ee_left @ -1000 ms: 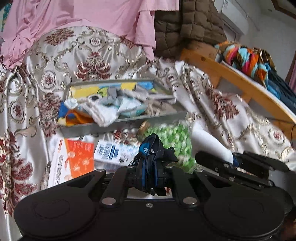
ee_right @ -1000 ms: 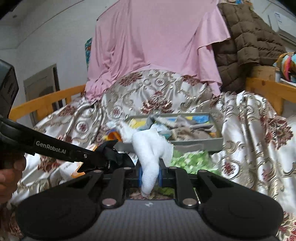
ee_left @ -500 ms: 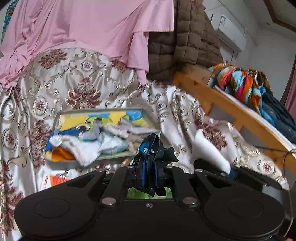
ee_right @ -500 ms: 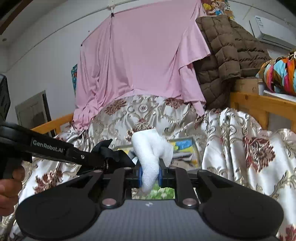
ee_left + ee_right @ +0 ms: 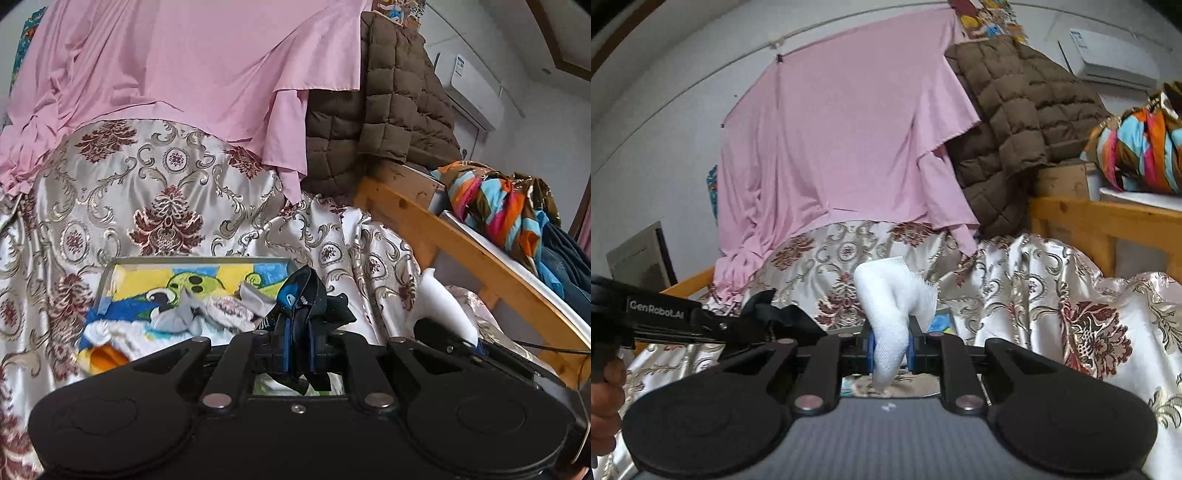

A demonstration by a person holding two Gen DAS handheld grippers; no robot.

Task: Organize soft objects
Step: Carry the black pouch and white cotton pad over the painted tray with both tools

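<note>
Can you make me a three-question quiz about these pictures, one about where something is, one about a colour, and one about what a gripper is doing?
1. Where does the tray sit?
A. on the flowery gold cloth
B. on the wooden rail
C. on the brown quilted jacket

2. What colour is the big sheet hanging at the back?
A. green
B. pink
C. black

3. What is the right gripper doing?
A. standing wide open and empty
B. shut on a white cloth
C. shut on a paper box

Answers:
1. A, the flowery gold cloth lies all around the tray.
2. B, the sheet is pink in both views.
3. B, the white cloth sticks up from between its closed blue pads, while the left gripper pinches a dark blue and black cloth.
</note>
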